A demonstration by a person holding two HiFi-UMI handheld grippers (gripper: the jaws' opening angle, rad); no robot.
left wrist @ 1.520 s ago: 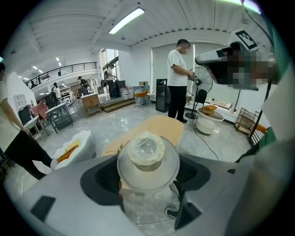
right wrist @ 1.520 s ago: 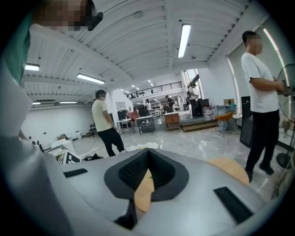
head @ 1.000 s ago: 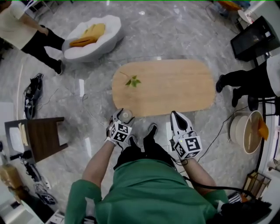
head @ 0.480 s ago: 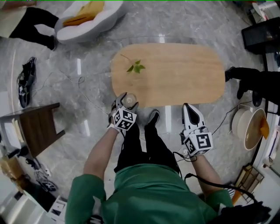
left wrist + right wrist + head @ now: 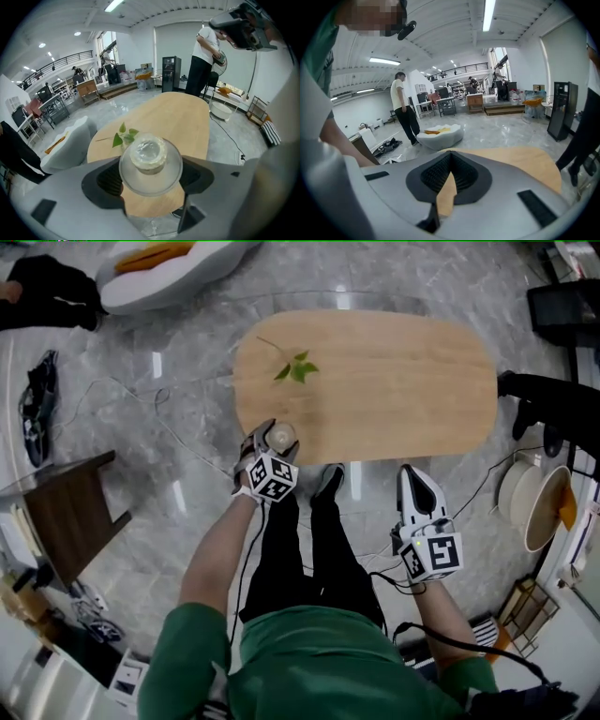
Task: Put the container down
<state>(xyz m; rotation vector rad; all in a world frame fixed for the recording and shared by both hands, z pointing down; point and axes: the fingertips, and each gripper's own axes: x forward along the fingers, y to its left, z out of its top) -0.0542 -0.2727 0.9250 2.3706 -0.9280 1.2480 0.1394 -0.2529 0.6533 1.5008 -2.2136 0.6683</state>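
A clear glass container [image 5: 280, 436] with a round lid is held by my left gripper [image 5: 273, 434], shut on it, just over the near left edge of the oval wooden table [image 5: 403, 381]. In the left gripper view the container [image 5: 150, 161] fills the space between the grey jaws of the left gripper [image 5: 150, 176], with the table behind it. A green leafy sprig [image 5: 297, 368] lies on the table beyond it. My right gripper [image 5: 411, 476] hangs shut and empty off the table's near edge; the right gripper [image 5: 446, 174] shows its jaws closed together.
A white lounge seat [image 5: 169, 263] is at the far left, a dark wooden side table [image 5: 66, 512] at the left, a round basket [image 5: 532, 507] at the right. Cables [image 5: 178, 427] trail over the marble floor. Other people's legs [image 5: 553, 399] stand by the table's right end.
My left gripper has carried the container forward to the table's near edge. The right gripper has dropped back towards me. The head view has shifted so the table sits closer.
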